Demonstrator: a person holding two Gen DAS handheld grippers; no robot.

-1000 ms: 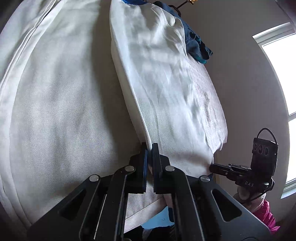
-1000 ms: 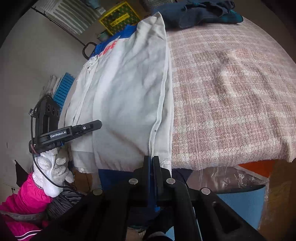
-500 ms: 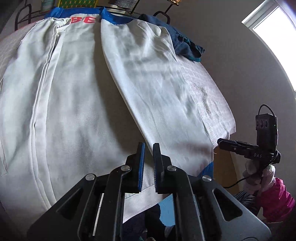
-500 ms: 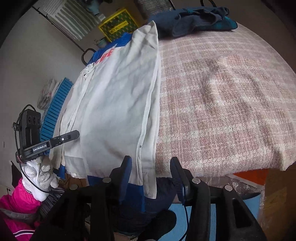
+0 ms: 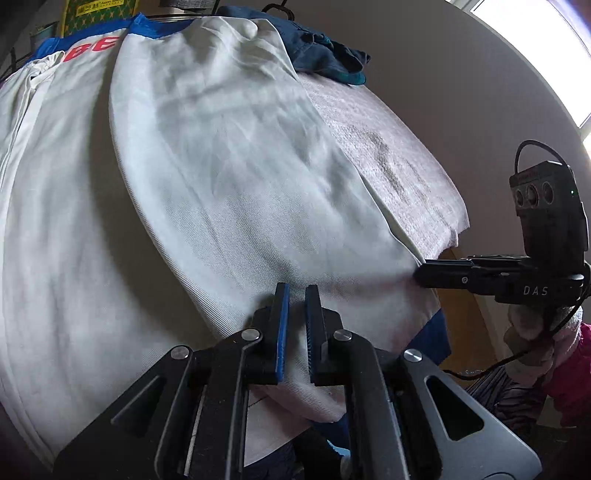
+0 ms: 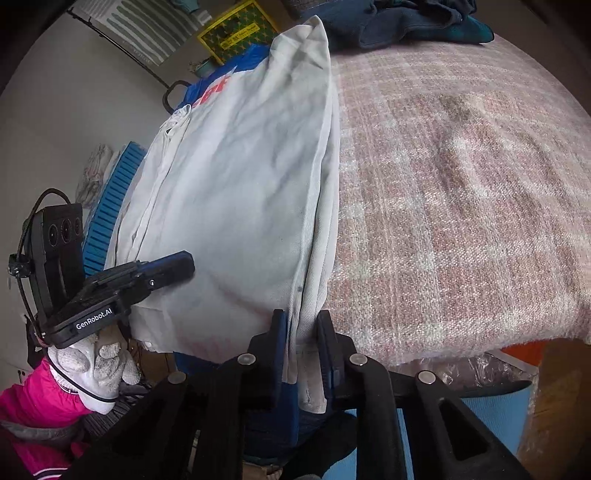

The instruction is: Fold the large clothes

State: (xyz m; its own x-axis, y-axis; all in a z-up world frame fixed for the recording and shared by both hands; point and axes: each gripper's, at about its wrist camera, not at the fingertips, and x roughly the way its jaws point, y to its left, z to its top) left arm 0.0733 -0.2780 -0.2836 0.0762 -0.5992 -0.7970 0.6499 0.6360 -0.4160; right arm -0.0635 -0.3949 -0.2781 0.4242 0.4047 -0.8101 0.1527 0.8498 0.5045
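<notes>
A large white garment point(image 5: 221, 184) with blue trim and red letters lies on the table, its right half folded over the middle. My left gripper point(image 5: 293, 290) hovers over the near part of that folded flap, jaws nearly together with nothing between them. In the right wrist view the same garment point(image 6: 240, 184) hangs over the table's near edge. My right gripper point(image 6: 299, 317) is closing on the garment's folded right edge, and the cloth fills the gap between the pads. Each gripper shows in the other's view: the right gripper point(image 5: 421, 277) and the left gripper point(image 6: 186, 262).
A pink plaid cloth point(image 6: 461, 221) covers the table to the right of the garment. Dark blue clothes point(image 6: 406, 22) are piled at the far edge. A blue crate point(image 6: 110, 199) and a yellow box point(image 6: 236, 33) sit beyond the table on the left.
My left gripper let go of the fold's edge and shifted right over the flap, which now lies flat. My right gripper opened, then closed around the garment's right edge.
</notes>
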